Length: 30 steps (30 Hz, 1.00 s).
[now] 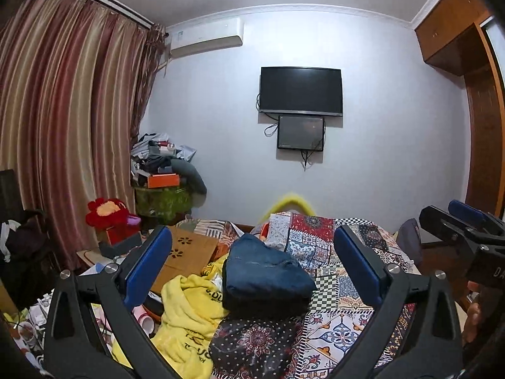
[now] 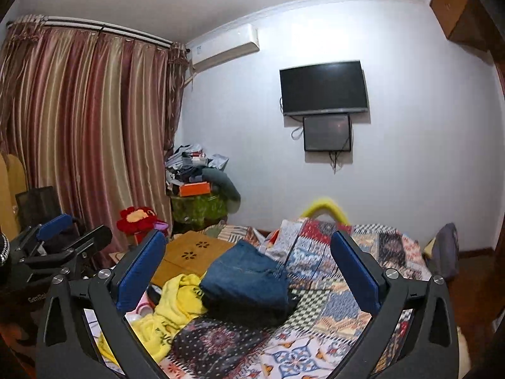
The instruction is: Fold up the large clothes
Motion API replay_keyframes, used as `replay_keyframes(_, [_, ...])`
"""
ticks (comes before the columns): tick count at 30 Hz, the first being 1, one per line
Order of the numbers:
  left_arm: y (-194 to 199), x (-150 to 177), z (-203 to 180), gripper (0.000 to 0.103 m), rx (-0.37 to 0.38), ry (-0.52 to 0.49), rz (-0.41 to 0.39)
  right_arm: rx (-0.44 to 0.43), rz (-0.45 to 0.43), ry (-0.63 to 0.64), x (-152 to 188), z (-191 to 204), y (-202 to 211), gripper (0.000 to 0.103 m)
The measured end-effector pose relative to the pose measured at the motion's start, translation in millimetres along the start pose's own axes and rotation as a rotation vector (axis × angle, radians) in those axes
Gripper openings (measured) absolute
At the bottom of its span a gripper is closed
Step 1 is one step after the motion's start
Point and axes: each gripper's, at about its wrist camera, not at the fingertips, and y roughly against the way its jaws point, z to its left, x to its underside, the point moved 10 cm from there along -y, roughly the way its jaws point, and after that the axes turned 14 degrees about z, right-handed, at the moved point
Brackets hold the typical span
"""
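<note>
A folded pair of blue jeans [image 1: 265, 271] lies on the patchwork bedspread [image 1: 334, 325], on top of a dark folded piece. A crumpled yellow garment [image 1: 186, 319] lies left of it. My left gripper [image 1: 252, 262] is open and empty, held above the bed with the jeans between its blue pads. My right gripper [image 2: 249, 268] is open and empty too, framing the jeans [image 2: 246, 281] and the yellow garment [image 2: 170, 306]. The right gripper also shows at the right edge of the left wrist view [image 1: 464, 224], and the left one at the left edge of the right wrist view [image 2: 63, 233].
A brown cardboard sheet [image 1: 189, 249] lies on the bed's far left. A red plush [image 1: 107, 211] and a cluttered pile [image 1: 164, 173] stand by the curtain [image 1: 63, 120]. A TV [image 1: 300, 91] hangs on the wall. A wooden wardrobe [image 1: 479, 120] stands on the right.
</note>
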Motion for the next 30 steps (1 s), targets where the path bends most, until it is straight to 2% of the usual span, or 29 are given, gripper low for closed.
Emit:
replay_keyframes(19, [-14.4, 13.1, -0.9, 0.103, 0.004, -0.010, 0.044, 0.021, 0.071, -0.018, 25.3, -8.1, -3.2, 0.103])
replay_keyframes(30, [-22.1, 16.2, -4.8, 0.103, 0.011, -0.019, 0.065, 0.019, 0.089, -0.041, 25.7, -13.6, 1.5, 0.103])
